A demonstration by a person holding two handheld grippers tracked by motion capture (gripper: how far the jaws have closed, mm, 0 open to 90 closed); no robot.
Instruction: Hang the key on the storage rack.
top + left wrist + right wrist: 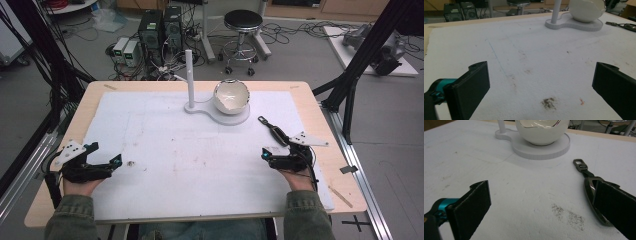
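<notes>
A white bowl [231,96] with a jagged gold rim sits on a white stand base [235,120] at the back centre of the mat, and a thin white post [189,75] rises from the same base. A dark metal key clip [272,129] with a short strap lies on the mat right of centre. My right gripper [275,148] rests just in front of it, open and empty. In the right gripper view the clip [586,173] lies partly behind the right-hand jaw of the gripper [541,200]. My left gripper [106,154] sits at the near left, open and empty [541,80].
A stained white mat [165,140] covers most of the wooden table [85,105]. Black frame posts [360,55] stand at both sides. A stool [242,30] and computer towers [160,30] stand on the floor beyond the far edge.
</notes>
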